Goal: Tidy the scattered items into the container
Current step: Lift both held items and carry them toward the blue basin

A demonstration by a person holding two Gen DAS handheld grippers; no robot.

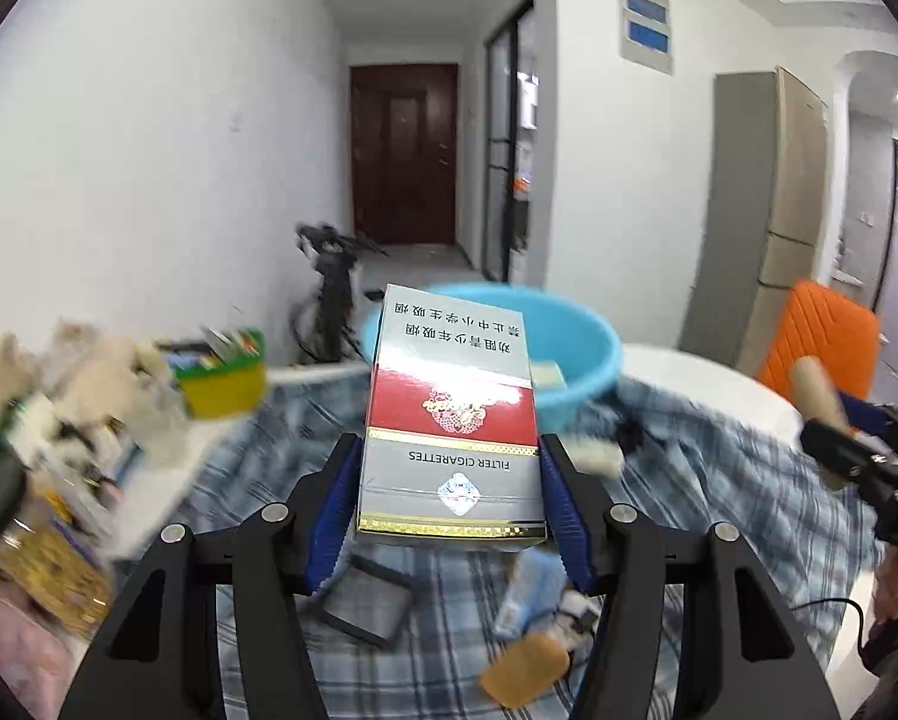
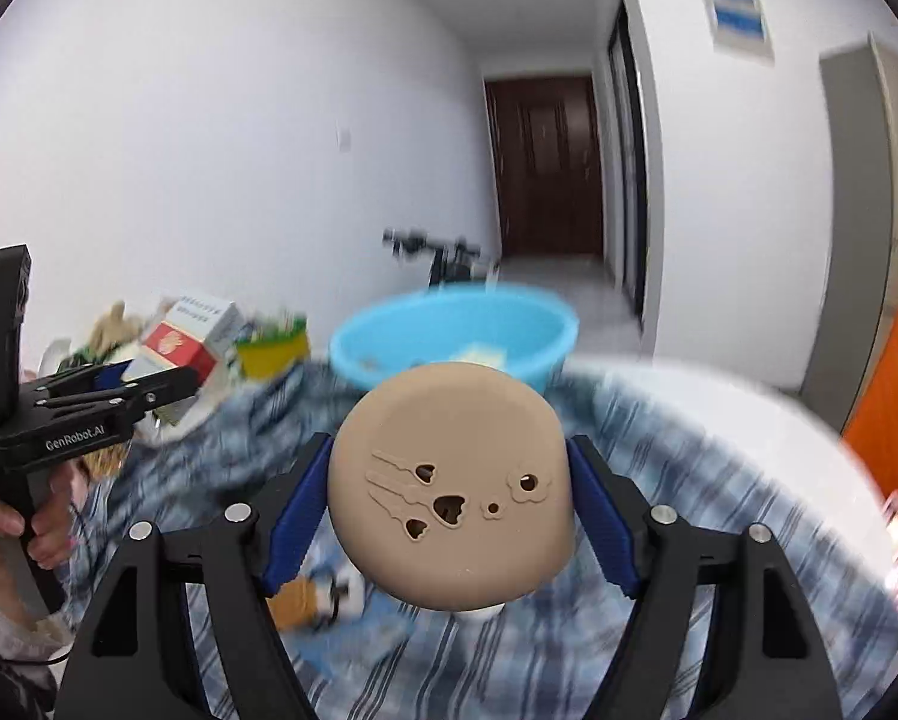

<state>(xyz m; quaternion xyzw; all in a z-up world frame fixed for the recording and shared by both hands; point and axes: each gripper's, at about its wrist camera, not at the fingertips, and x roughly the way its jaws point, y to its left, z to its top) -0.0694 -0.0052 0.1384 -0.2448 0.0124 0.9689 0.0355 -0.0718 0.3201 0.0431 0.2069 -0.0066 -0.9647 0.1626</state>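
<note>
My left gripper is shut on a red, white and silver cigarette carton and holds it above the plaid cloth, short of the blue basin. My right gripper is shut on a round tan case with cut-out holes, held above the cloth in front of the blue basin. The left gripper with its carton shows at the left of the right wrist view. The right gripper with its tan case shows at the right edge of the left wrist view. Small pale items lie in the basin.
A blue plaid cloth covers the round table. On it below my left gripper lie a dark flat case, a blue packet and a tan pad. A clutter pile with a yellow-green box is at left. An orange chair stands at right.
</note>
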